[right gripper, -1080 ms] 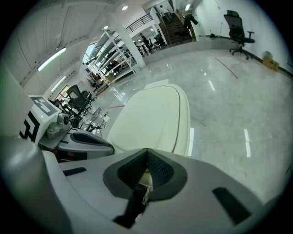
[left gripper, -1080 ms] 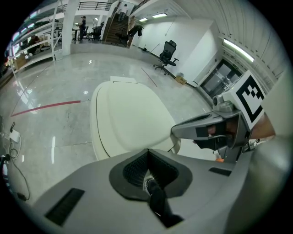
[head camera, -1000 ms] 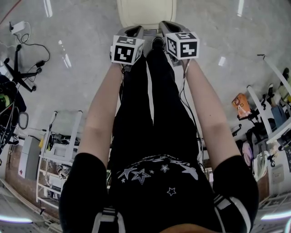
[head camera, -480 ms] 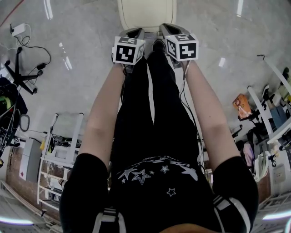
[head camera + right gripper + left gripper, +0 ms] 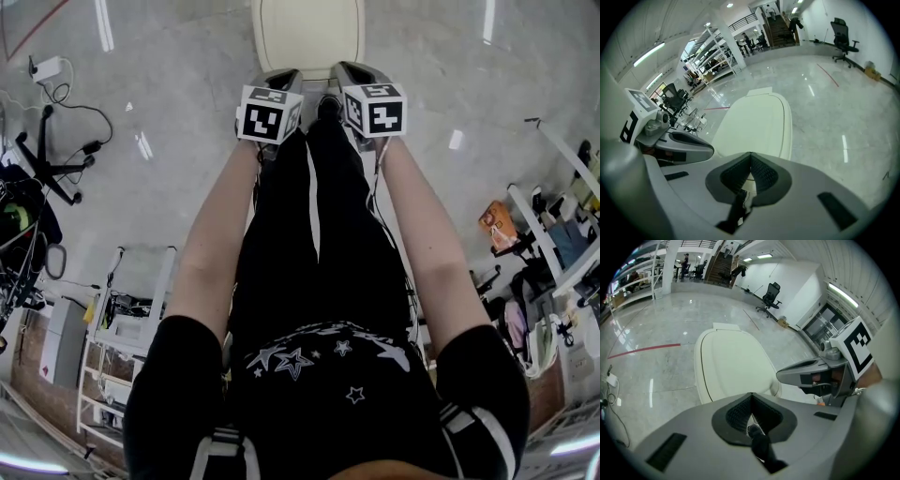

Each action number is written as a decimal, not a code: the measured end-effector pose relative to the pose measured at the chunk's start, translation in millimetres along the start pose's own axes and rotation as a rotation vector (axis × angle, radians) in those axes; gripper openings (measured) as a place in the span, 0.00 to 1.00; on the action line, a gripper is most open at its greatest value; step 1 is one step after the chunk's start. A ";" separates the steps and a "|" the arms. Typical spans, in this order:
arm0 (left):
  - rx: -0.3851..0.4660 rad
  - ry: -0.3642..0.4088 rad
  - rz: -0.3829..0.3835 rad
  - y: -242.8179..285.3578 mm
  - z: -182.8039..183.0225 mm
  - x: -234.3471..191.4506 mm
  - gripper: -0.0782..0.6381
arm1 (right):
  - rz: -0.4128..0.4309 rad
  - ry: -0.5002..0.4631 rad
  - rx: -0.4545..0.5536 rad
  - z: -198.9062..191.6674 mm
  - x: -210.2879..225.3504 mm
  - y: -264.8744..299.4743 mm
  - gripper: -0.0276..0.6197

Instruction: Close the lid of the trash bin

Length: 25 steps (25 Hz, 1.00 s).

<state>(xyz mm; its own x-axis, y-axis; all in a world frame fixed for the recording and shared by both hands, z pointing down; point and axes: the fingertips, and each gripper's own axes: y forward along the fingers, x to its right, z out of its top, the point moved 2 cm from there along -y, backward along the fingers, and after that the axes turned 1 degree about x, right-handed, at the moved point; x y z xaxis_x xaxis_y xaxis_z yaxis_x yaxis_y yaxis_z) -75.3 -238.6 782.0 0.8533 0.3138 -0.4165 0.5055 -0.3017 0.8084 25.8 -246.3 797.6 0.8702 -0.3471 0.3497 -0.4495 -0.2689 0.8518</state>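
Note:
The cream trash bin (image 5: pixel 307 36) stands on the floor ahead of the person's feet, with its lid (image 5: pixel 733 364) lying flat on top. In the right gripper view the same lid (image 5: pixel 757 124) stretches away just past the jaws. My left gripper (image 5: pixel 279 77) hovers at the bin's near edge on the left, jaws pressed together with nothing between them. My right gripper (image 5: pixel 351 71) is beside it at the near edge on the right, also shut and empty. In each gripper view the other gripper (image 5: pixel 820 376) (image 5: pixel 670 140) shows alongside.
The person's black trousers (image 5: pixel 314 234) fill the middle of the head view. A chair base (image 5: pixel 42 159) and a power strip with cable (image 5: pixel 47 67) lie at the left, and a white shelf rack (image 5: pixel 131 309) stands lower left. Cluttered stands (image 5: pixel 553 234) line the right.
The head view has shifted slightly, so the bin and both grippers sit a little lower in frame. Both grippers stay shut at the bin's near edge.

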 end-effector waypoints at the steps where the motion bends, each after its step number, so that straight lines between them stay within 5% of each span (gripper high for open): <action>1: 0.005 0.007 -0.004 -4.7 4.6 0.6 0.12 | -0.006 0.001 0.009 5.5 -2.2 -5.1 0.05; 25: 0.340 0.129 -0.122 -205.4 163.3 48.6 0.12 | -0.067 -0.085 0.307 144.5 -123.5 -190.4 0.05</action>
<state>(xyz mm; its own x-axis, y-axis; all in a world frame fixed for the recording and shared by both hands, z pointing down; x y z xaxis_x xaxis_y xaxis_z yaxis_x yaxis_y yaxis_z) -116.7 -308.3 527.7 0.7721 0.4701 -0.4278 0.6344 -0.5297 0.5630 -25.3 -282.0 535.9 0.8859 -0.3896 0.2519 -0.4427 -0.5477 0.7099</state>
